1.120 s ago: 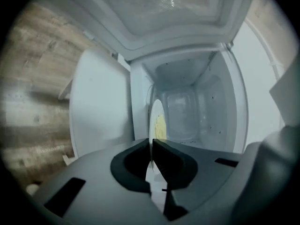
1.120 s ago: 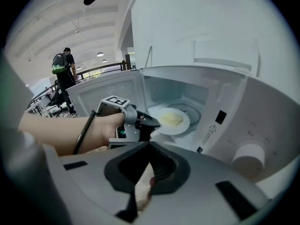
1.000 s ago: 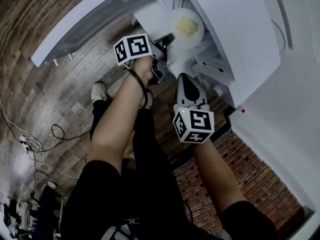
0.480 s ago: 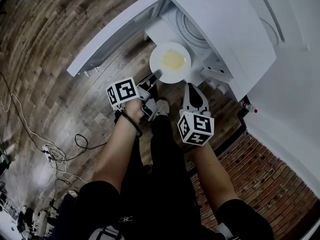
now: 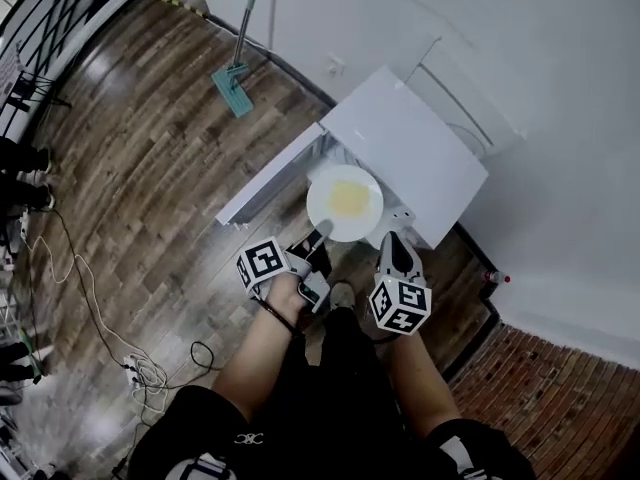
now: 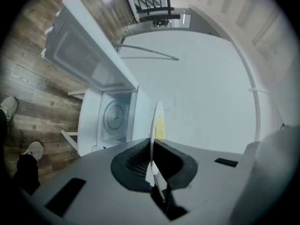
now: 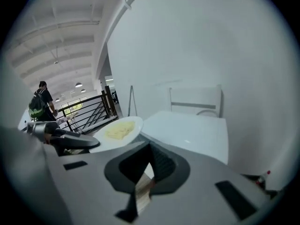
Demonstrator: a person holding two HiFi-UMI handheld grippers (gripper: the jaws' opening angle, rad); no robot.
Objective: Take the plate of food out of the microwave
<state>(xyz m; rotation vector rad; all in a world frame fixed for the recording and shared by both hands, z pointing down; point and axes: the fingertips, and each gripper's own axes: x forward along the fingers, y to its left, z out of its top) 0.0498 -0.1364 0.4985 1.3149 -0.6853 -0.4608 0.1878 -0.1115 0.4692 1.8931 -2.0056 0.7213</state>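
The left tool point(image 6: 152, 159) pinches the near rim of the white plate point(image 5: 320, 193) of yellow food point(image 5: 348, 199), held ahead of it, outside the open microwave point(image 5: 405, 153). The right tool point(image 7: 149, 162) is pressed together and empty, with the plate just to its left.

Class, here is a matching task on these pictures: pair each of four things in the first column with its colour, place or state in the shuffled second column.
Things:
1. plate
2. food
3. microwave door
4. mop

Descriptions:
a. yellow
b. leaning against the wall
c. clamped at its rim by the left gripper
d. swung open

Pairs: 1-c, 2-a, 3-d, 4-b
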